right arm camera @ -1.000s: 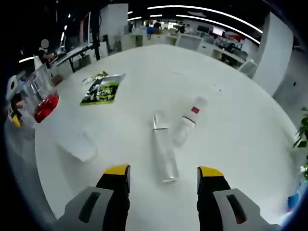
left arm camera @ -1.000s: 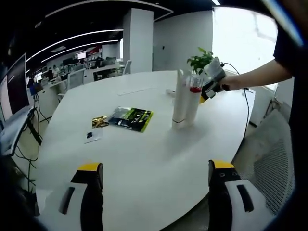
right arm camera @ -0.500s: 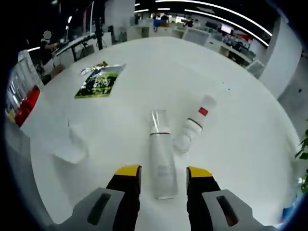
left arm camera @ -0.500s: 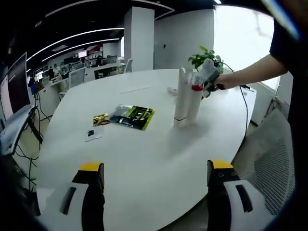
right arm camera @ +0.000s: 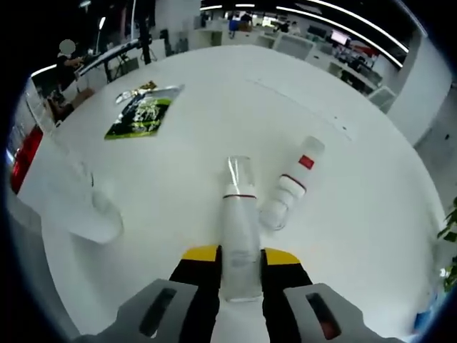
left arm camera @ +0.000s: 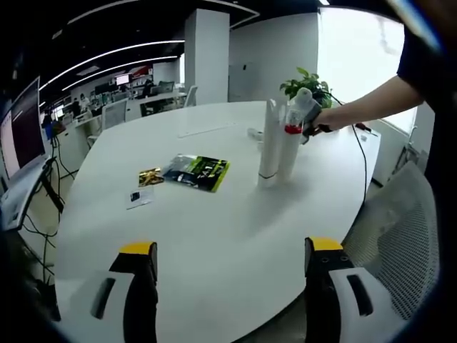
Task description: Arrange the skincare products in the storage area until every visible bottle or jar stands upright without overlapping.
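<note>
In the left gripper view, the left gripper hangs over the near edge of the round white worktop, its jaws spread wide with nothing between them. Left of centre lie a small white card, a little gold packet and a green-and-black sachet. Further right, the white tube and the red-labelled bottle rise together from the worktop, with the right gripper beside their upper ends and a leafy plant behind.

Over to the right gripper view: a clear bottle with a red cap looms at the left edge, the sachet beyond it. In the centre, the right gripper is clamped on the tube's end; the tube points away along the jaws, and the red-labelled bottle lies just beside it on the right.
</note>
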Demonstrator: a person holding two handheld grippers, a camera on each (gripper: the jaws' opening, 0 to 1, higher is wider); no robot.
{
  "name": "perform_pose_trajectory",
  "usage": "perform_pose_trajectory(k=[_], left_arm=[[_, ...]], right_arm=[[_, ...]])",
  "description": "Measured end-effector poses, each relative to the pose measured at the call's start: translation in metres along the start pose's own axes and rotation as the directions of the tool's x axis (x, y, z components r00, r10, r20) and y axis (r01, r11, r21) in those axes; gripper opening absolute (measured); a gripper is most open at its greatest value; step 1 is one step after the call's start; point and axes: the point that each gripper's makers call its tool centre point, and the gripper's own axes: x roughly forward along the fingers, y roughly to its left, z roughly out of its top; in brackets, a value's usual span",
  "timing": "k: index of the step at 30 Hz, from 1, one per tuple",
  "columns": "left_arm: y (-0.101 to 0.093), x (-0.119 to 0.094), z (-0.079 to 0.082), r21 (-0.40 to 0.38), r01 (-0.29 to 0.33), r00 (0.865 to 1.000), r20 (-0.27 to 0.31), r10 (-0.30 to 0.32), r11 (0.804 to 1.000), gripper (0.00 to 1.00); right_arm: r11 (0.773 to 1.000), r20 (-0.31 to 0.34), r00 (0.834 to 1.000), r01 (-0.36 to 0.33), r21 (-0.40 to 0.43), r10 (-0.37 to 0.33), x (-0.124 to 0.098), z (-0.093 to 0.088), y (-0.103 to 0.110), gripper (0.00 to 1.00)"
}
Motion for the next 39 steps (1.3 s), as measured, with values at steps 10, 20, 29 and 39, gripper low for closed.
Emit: perform_pose_trajectory(k=[10, 20, 29, 39], left_arm=[[0.003, -0.001, 0.0, -0.011, -0.004, 1.0, 0.008, 0.004, 1.0, 0.76], [0.008, -0.003, 0.004, -0.057, -0.012, 1.0, 0.027, 0.013, 0.998, 0.74], [0.017, -0.009, 0.012, -0.093, -0.034, 0.998, 0.051, 0.039, 0.995, 0.74], [0.006, -0.008, 0.039, -0.051, 0.006, 0.997, 0.08, -0.002, 0.999, 0.73]], right_arm=[[0.998, 0.06, 0.998, 0.021, -0.059, -0.018, 0.002, 0.004, 0.004, 0.17], [0.99, 0.137, 0.985, 0.09, 0.112, -0.105, -0.018, 0.016, 0.004, 0.11], [0.983, 0.257, 0.954, 0.118, 0.139, -0.151, -0.063, 0.04, 0.004, 0.11], [0.972, 0.43, 0.875, 0.163, 0.17, -0.222, -0.145, 0.065, 0.005, 0.11]])
